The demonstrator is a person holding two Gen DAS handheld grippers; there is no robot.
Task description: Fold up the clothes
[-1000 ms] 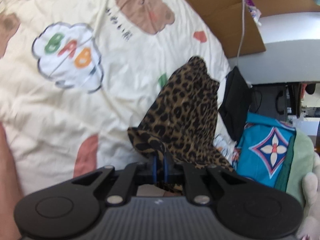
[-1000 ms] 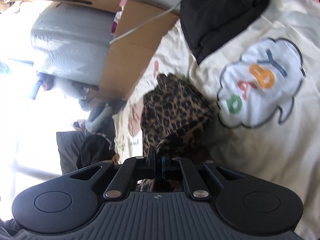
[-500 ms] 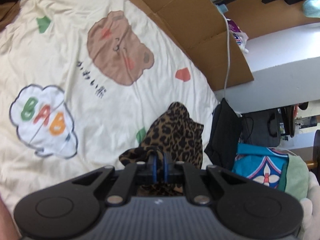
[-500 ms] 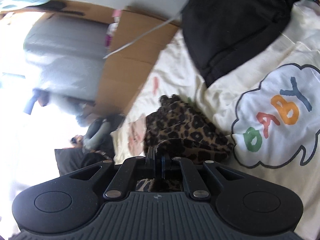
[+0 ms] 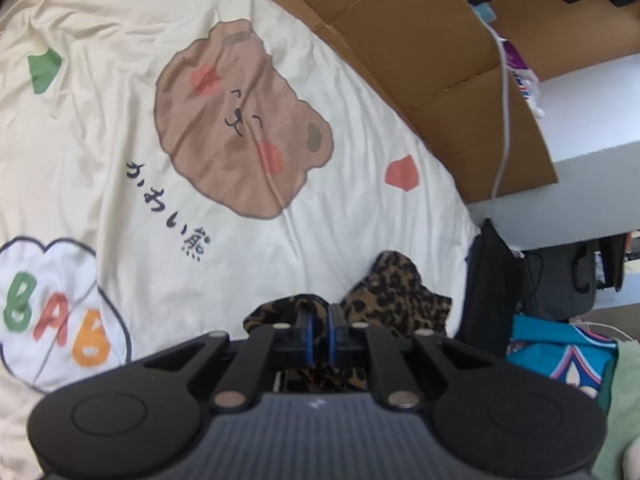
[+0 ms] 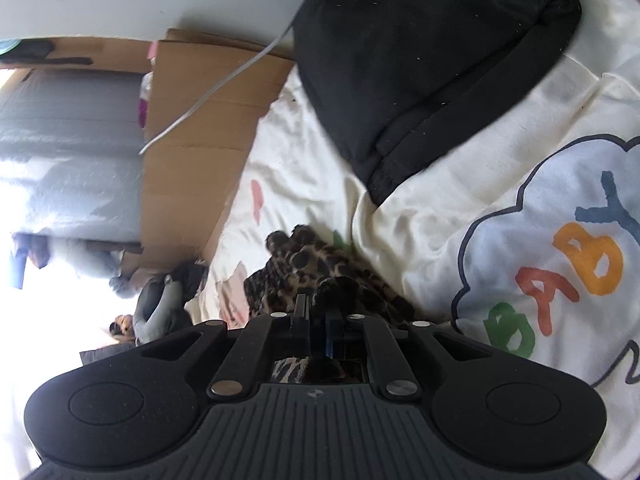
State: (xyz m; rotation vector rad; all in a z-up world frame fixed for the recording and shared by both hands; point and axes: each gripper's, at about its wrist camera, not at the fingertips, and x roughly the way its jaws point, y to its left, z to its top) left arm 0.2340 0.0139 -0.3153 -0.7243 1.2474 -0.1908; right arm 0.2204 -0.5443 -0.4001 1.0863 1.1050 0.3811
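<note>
Both of my grips were clamped on the leopard-print garment: my left hand-held gripper and right hand-held gripper each pinched an edge, the cloth bunched just ahead of the fingers, low over the bedspread, equally near either hand.

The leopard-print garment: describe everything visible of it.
The leopard-print garment is thin, soft-looking fabric, tan with dark brown spots. It lies crumpled low on the cream printed bedding, beside a black garment. The left gripper and right gripper are each shut on a bunched edge of it.
</note>
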